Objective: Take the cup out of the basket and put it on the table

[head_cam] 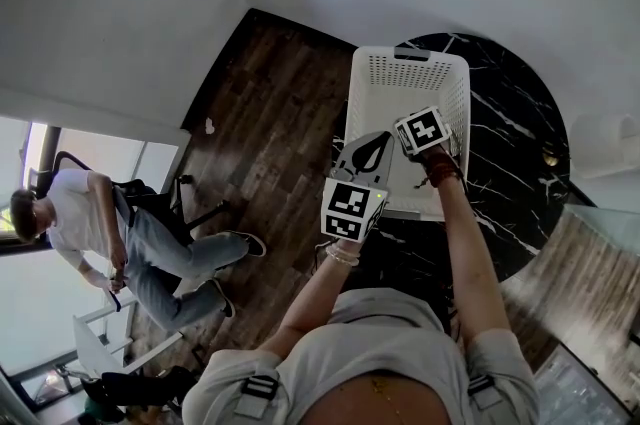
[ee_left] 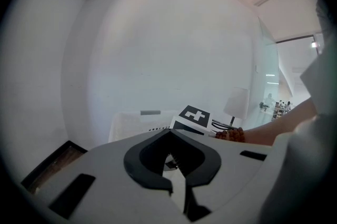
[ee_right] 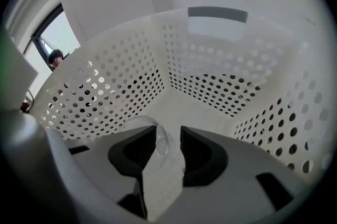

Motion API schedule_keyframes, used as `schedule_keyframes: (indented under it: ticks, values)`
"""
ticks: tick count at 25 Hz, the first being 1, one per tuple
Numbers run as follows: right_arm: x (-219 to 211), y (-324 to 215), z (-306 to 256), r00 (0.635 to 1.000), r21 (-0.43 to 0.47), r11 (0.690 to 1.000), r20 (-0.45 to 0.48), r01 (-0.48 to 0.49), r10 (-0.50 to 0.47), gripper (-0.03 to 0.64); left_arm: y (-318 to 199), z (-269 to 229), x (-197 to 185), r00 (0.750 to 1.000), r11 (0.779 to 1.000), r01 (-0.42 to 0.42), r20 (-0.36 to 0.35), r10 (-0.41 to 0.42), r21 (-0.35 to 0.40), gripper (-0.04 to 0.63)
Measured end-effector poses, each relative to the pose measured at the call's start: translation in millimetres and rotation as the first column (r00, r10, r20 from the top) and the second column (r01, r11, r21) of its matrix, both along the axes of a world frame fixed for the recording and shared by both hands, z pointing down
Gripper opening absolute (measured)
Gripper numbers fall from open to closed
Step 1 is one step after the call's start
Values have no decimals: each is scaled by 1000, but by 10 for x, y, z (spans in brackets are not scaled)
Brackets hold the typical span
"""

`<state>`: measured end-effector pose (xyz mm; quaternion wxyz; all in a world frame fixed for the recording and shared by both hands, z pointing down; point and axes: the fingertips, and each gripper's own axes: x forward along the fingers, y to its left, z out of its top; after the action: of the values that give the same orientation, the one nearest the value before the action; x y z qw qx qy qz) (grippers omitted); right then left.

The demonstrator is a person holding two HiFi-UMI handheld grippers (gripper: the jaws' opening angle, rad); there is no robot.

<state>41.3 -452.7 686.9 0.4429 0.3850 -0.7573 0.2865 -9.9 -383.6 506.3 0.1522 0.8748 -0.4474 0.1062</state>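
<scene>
A white perforated basket stands on the round black marble table. On the basket's floor a clear cup lies on its side. My right gripper points steeply down into the basket and is open, with the cup's rim in the gap between its pads and not pressed. In the head view only its marker cube shows, inside the basket. My left gripper hovers at the basket's near left rim. It is shut and empty, facing over the basket.
The table's edge meets dark wood floor on the left. A person sits on a chair there, near a white stool. A small brass object rests on the table at the right. White walls lie beyond the basket.
</scene>
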Motion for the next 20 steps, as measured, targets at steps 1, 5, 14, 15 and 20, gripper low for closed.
schedule_keyframes:
  ticks: [1,5,14,15,20]
  values:
    - [-2,-4,2,1000,-7,1000,4,-4,4,127,0,-1,0,1000,1000,-1,3,1,1,6]
    - [12,35,80,1000,-57,998,-16,8,-9,126,12,6,12,1000,1000,-2,6,2,5,6]
    - [33,102,216,999,-74,997,-43,0,-3,126,5,8,5,1000,1000,1,0,-1,1,6]
    - [33,103,216,999,-72,997,-46,2,-5,126,5,7,6,1000,1000,1,1,-1,1,6]
    - [38,97,210,998,-57,998,-62,10,-14,87,7,9,-1,1000,1000,2,0,-2,-1,6]
